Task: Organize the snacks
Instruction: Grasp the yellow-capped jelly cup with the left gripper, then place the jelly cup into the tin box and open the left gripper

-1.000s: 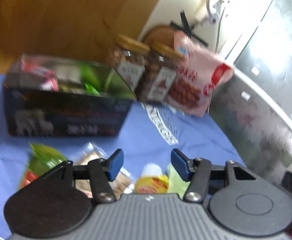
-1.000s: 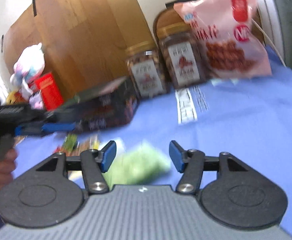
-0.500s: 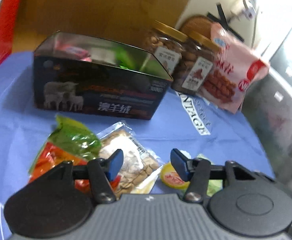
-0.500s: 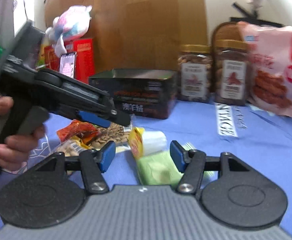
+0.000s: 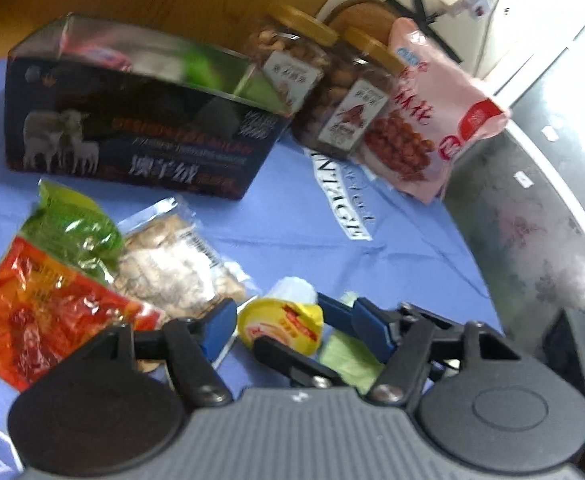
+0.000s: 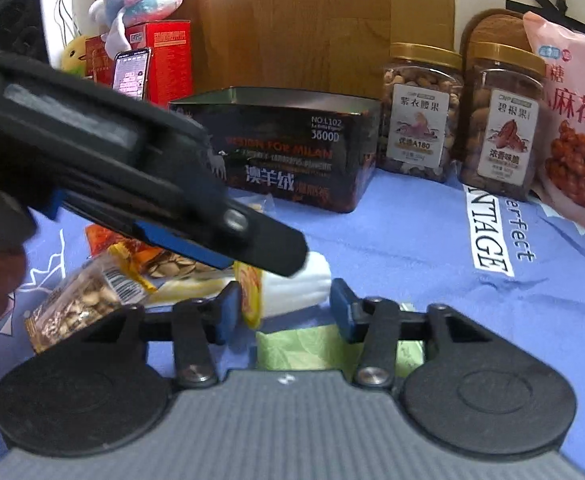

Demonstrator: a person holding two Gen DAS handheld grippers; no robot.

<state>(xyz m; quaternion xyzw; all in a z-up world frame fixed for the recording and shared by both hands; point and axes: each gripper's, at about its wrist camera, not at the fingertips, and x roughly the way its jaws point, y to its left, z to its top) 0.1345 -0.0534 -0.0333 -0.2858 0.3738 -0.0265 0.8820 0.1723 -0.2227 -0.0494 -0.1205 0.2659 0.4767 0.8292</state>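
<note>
A small white cup with a yellow foil lid (image 5: 280, 318) lies on its side on the blue cloth; it also shows in the right wrist view (image 6: 288, 286). My left gripper (image 5: 292, 326) is open around it. My right gripper (image 6: 282, 312) is open, its fingers on either side of the same cup. The right gripper's fingers (image 5: 332, 312) reach in beside the cup in the left wrist view. A green packet (image 6: 312, 346) lies under the right gripper. A dark open tin box (image 5: 132, 120) holding snacks stands behind.
A red and green packet (image 5: 48, 280) and a clear nut packet (image 5: 172, 264) lie left of the cup. Two nut jars (image 6: 460, 112) and a pink bag (image 6: 572, 128) stand at the back right. A red box and plush toy (image 6: 144, 12) stand back left.
Both grippers have moved in and down to the yellow-lidded cup from opposite sides. The left gripper now crosses in front of the right wrist view.
</note>
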